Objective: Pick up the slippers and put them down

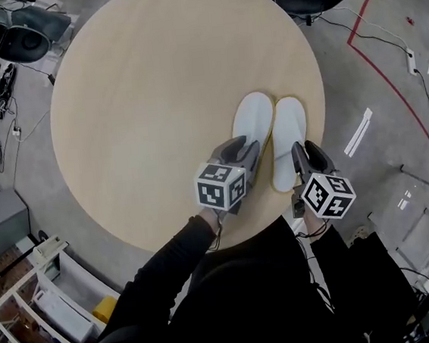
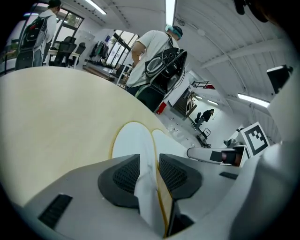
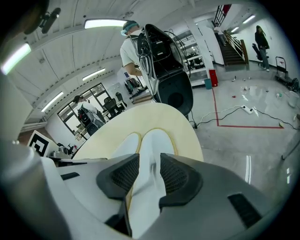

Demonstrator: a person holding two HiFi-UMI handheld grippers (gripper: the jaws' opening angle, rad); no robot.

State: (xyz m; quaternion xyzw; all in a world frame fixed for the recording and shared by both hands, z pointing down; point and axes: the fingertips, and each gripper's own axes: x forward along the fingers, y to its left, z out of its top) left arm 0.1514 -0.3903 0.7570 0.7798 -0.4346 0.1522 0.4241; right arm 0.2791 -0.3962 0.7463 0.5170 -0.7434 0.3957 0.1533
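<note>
Two white slippers with tan soles lie side by side near the front right edge of the round wooden table [image 1: 146, 98]. My left gripper [image 1: 243, 152] holds the heel end of the left slipper [image 1: 253, 119]. In the left gripper view the left gripper [image 2: 149, 174] has both pads against the left slipper [image 2: 131, 140]. My right gripper [image 1: 305, 151] is at the heel of the right slipper [image 1: 287, 125]. In the right gripper view the right slipper [image 3: 157, 139] fills the gap between the pads of the right gripper [image 3: 150, 174]. Both toes rest on the tabletop.
Grey floor surrounds the table, with a red tape line [image 1: 376, 51] and cables to the right. Black equipment [image 1: 13, 36] stands at the top left and a white shelf unit [image 1: 46, 314] at the lower left. A person with a black speaker [image 3: 164, 61] stands beyond the table.
</note>
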